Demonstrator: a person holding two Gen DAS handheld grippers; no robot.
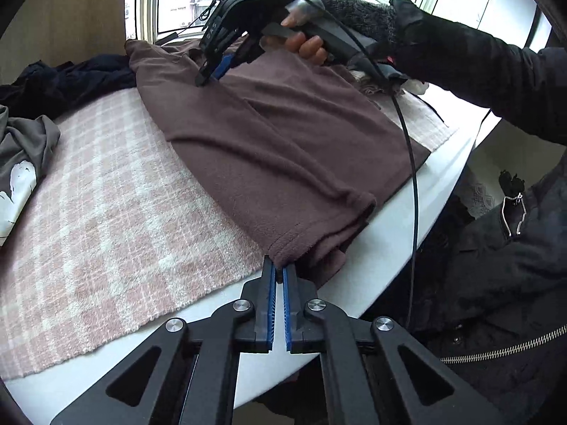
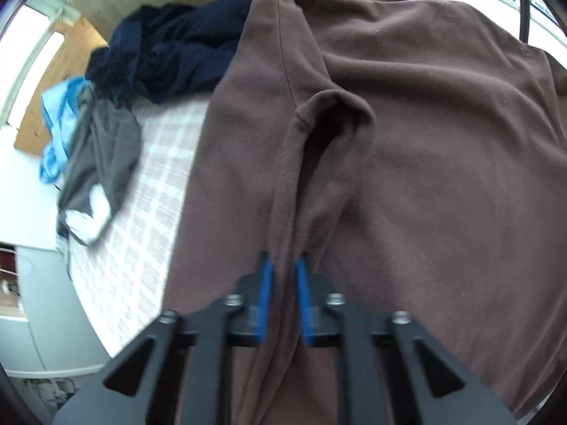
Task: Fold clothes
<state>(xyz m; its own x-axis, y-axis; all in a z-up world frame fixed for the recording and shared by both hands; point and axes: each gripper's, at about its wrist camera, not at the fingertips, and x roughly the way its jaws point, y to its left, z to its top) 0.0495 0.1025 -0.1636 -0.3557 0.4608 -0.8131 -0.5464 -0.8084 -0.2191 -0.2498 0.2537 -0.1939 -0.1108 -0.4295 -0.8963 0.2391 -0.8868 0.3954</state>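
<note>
Left gripper point(image 1: 279, 265) clamped on brown fleece garment point(image 1: 283, 141) hem corner; right gripper point(image 2: 283, 265) pinching raised fold.

A brown fleece garment point(image 1: 276, 134) lies spread flat across the pink checked cloth point(image 1: 106, 219) on the white surface point(image 1: 407, 219), its hemmed corner (the near one) bunched at the surface's edge, a fold ridge raised mid-body.

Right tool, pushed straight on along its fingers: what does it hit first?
The brown fleece garment. The right tool is already pinched on a ridge of it, so it would only drive deeper into that fabric, then probably the checked cloth underneath. Depth there is unclear.
</note>
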